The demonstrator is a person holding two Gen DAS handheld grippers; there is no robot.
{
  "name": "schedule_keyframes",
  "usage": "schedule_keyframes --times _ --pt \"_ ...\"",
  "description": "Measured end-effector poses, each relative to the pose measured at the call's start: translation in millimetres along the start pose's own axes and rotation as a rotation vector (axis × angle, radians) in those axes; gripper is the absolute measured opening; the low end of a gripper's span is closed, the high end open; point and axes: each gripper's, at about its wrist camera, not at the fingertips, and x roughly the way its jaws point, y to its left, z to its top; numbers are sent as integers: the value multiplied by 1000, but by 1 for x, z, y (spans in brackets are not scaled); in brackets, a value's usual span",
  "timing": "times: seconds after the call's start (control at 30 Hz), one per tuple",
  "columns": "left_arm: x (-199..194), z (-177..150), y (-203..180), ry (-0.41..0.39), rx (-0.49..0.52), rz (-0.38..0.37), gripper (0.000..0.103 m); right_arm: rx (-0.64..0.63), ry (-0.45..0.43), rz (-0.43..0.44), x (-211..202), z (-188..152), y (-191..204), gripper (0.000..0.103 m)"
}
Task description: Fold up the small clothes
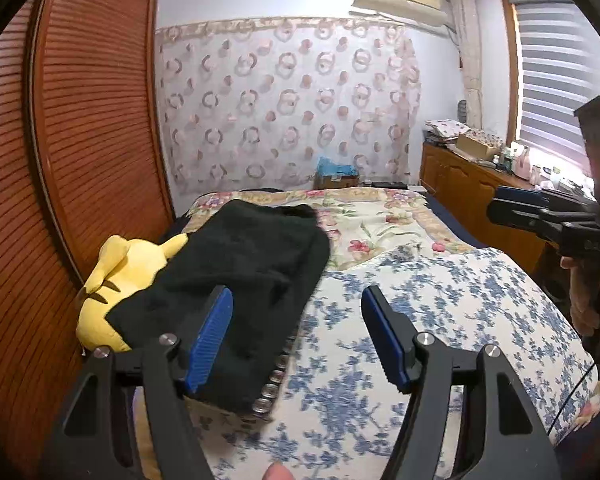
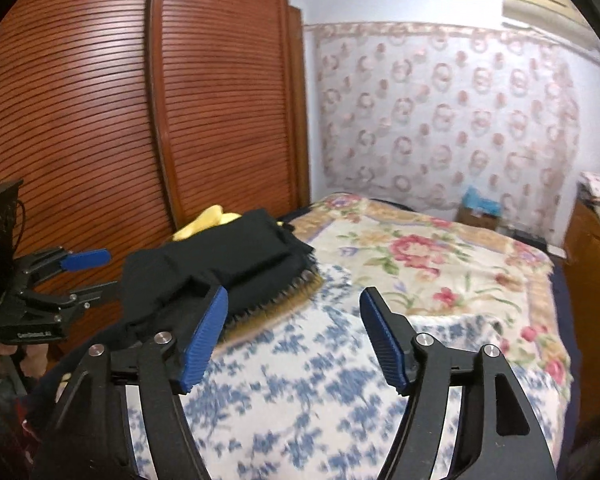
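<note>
Both claws tilt gently downward over the bed (image 1: 440, 320). The left gripper (image 1: 296, 300) holds its blue pads apart, nothing between them – the right gripper (image 2: 294, 300) likewise spread and empty. The folded black garment (image 1: 252, 272) lies just ahead and left of each claw, long axis running away toward the far wall – resting partly on a yellow plush toy (image 1: 116, 280) beside the slatted wardrobe (image 1: 92, 120)
</note>
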Motion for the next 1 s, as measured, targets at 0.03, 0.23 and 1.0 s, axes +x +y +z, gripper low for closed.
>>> schedule_keyframes --times 0.03,0.23,1.0 --pt "-2 -1 -6 -1 2 -6 67 11 -6 -15 -8 -5 -1 73" --pt "-14 -7 -36 -16 15 -19 67 48 -42 -138 -54 -34 -5 75" --pt "-62 -19 -96 -56 27 -48 67 191 -102 -385 -160 -111 -19 78"
